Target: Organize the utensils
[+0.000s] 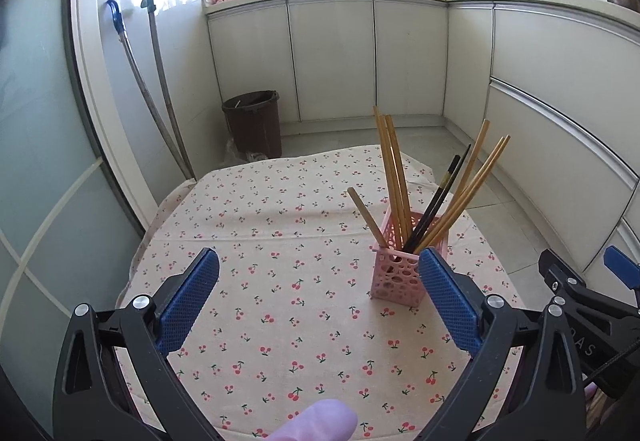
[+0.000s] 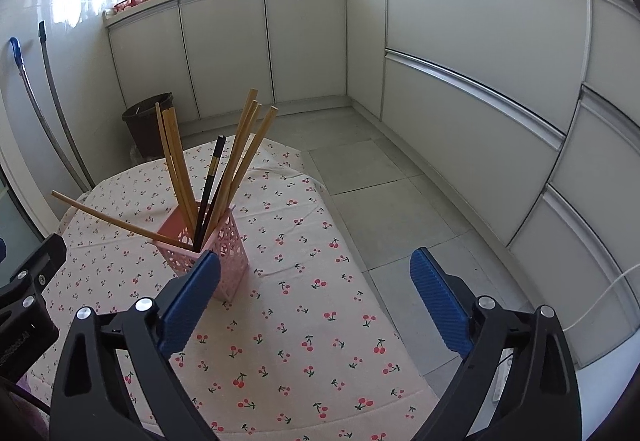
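A pink perforated holder [image 1: 394, 277] stands upright on the cherry-print tablecloth [image 1: 280, 281]. Several wooden chopsticks [image 1: 394, 169] and a black pair [image 1: 436, 201] stand in it, fanned out. My left gripper [image 1: 318, 281] is open and empty, just in front of the holder, with its right finger beside it. In the right wrist view the holder [image 2: 228, 241] with the chopsticks [image 2: 240, 161] sits at the left, behind the left finger. My right gripper [image 2: 314, 285] is open and empty above the table's right edge.
A brown waste bin [image 1: 254, 123] stands on the floor beyond the table. Two long handles [image 1: 160, 101] lean on the wall at the left. White kitchen cabinets [image 2: 460, 61] run along the back and right. My right gripper's frame [image 1: 580, 289] shows at the right.
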`<move>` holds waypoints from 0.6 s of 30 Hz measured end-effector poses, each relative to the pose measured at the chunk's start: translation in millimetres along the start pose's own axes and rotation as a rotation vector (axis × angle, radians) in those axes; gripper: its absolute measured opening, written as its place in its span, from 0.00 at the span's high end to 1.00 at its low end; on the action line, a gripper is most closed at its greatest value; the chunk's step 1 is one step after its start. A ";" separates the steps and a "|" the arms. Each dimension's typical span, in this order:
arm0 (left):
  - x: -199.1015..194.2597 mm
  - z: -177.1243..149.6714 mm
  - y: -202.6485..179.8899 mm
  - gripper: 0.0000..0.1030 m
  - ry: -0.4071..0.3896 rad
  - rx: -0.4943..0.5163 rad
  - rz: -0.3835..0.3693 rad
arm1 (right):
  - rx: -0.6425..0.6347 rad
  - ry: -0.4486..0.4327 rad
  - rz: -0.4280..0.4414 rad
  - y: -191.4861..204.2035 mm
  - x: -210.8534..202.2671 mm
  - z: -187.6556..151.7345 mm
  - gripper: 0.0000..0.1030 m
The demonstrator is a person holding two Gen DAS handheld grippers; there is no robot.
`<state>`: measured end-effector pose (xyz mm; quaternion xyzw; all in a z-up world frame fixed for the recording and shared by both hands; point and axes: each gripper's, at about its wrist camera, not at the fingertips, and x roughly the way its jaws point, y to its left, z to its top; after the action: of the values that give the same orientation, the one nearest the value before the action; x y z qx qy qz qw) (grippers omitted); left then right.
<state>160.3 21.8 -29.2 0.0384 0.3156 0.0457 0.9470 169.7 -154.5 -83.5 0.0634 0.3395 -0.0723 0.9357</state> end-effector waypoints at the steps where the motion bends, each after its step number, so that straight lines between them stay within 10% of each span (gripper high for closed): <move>1: 0.8 -0.5 0.2 0.07 0.006 -0.001 -0.020 | 0.000 -0.005 -0.001 -0.4 -1.2 0.0 0.10; 18: 9.9 -2.9 -5.1 0.07 0.023 -0.012 -0.056 | 0.003 -0.015 0.002 -0.9 -3.5 -0.2 0.10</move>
<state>166.9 17.9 -37.9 0.0234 0.3273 0.0215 0.9444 166.8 -155.0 -81.4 0.0645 0.3325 -0.0722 0.9381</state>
